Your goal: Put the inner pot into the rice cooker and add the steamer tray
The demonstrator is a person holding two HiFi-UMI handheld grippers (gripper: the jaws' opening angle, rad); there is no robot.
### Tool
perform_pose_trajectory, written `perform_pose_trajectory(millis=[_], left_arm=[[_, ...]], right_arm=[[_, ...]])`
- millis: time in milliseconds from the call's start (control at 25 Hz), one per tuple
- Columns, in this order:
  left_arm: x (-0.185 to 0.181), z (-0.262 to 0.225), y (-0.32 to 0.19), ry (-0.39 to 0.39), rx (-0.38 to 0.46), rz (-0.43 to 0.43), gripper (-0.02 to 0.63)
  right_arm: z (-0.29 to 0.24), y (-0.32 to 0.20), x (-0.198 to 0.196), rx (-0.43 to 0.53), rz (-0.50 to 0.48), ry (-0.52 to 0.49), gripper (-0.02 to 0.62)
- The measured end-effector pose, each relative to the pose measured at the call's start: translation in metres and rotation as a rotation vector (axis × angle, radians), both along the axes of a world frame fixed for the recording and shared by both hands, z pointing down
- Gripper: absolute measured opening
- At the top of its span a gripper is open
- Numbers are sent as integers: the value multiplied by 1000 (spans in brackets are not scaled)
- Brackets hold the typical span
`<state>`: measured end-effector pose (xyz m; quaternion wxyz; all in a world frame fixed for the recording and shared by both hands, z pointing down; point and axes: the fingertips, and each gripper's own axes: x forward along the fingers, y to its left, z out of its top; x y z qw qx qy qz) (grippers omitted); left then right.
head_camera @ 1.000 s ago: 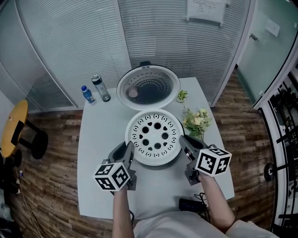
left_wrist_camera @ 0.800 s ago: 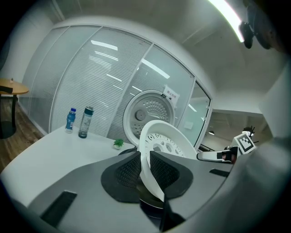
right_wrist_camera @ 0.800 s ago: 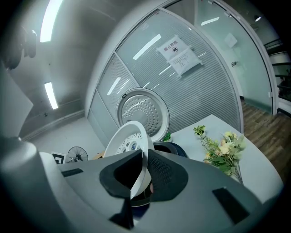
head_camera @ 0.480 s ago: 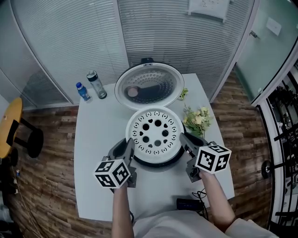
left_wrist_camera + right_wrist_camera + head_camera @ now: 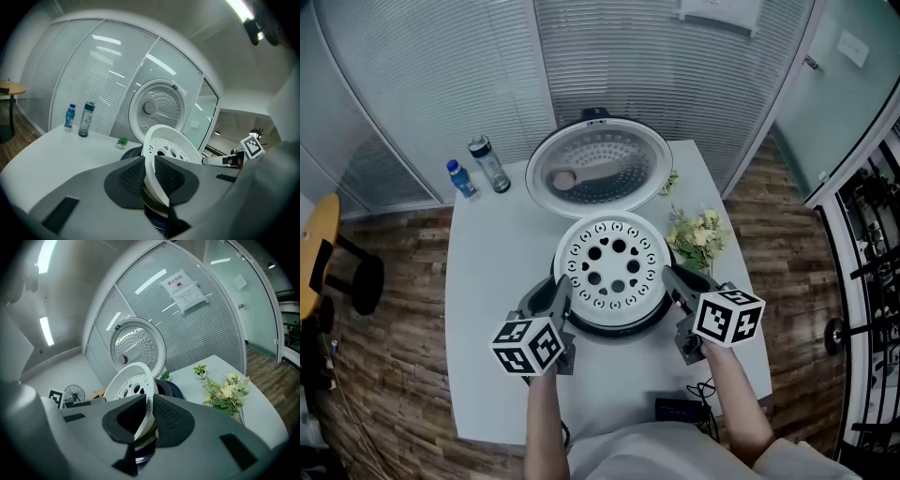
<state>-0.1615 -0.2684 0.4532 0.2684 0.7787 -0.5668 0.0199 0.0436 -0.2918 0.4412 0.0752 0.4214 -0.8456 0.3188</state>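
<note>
Pinching opposite rims of round white perforated plastic steamer tray (image 5: 614, 270) between left gripper (image 5: 562, 299) and right gripper (image 5: 670, 282) jaws, holding over open dark rice cooker (image 5: 617, 330).

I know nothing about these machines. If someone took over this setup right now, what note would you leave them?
Grippers: the left gripper is shut on the left rim of the steamer tray; the right gripper is shut on its right rim.
Things: the tray is held over the opening of the rice cooker, whose lid stands open behind.
Done: the inner pot looks already in the cooker; a metallic rim shows under the tray.
Left: lower the tray until it seats, then open both grippers.
</note>
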Motion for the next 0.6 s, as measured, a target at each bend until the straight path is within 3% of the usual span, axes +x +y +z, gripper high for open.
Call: perform_pose_trajectory(millis=[280,600], left_arm=[[1,6,-5,-39,-18,9,69],[4,16,-7,-134,-42,16,80]], right_arm=[[10,-4,-3,17,-26,89,60],[15,-6,-5,72,-61,225,69]])
